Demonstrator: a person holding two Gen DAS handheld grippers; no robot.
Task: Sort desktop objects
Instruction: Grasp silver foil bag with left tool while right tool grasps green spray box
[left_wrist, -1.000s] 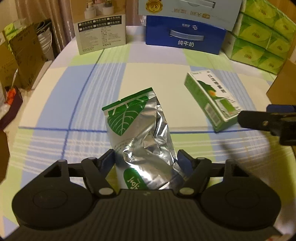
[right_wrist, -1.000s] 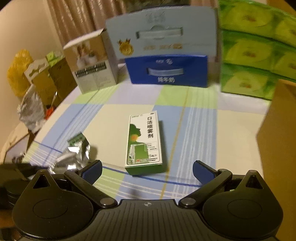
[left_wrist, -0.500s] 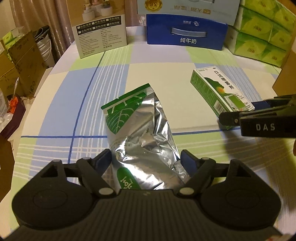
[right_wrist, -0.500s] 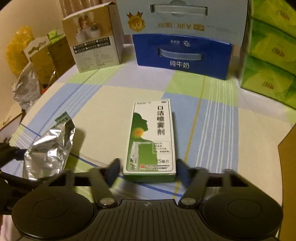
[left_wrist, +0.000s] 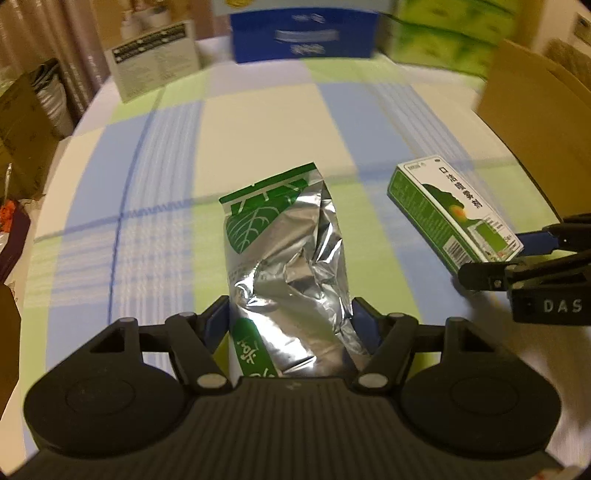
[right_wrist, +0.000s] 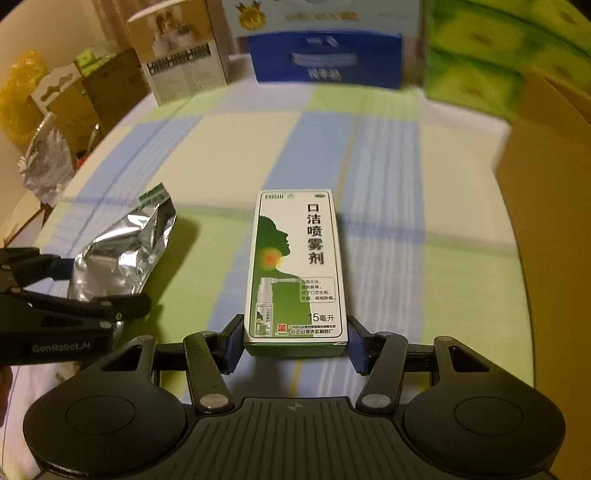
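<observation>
Checked cloth in pale blue, green and cream covers the table (left_wrist: 258, 122), and cartons are lined up along its far edge, well ahead of both tongs: a blue milk carton (left_wrist: 303, 33), a white printed box (left_wrist: 155, 59) to its left, and green tissue packs (left_wrist: 443, 33) to its right. A brown cardboard box (left_wrist: 532, 110) is seen at the right side, ahead of the right tongs.

The left gripper (left_wrist: 290, 325) is closed on a crumpled foil pouch (left_wrist: 284, 251); the blue pads are pressed against the lower sides of the pouch, and its green, leaf-printed top points away from the tongs, forward over the cloth. From the right wrist view, the same pouch (right_wrist: 125, 251) is seen to the left, gripped between the black fingers of the left gripper (right_wrist: 66, 288).

The right gripper (right_wrist: 295, 349) is clamped on a green and white spray box (right_wrist: 297, 266); its near end is held between the two blue pads, and its length runs straight ahead from the tongs, printed face up. Whether the box is resting on the cloth or lifted off it cannot be told. In the left wrist view the spray box (left_wrist: 454, 214) is placed just right of the pouch, apart from it, with the right gripper (left_wrist: 517, 254) at its near end.
</observation>
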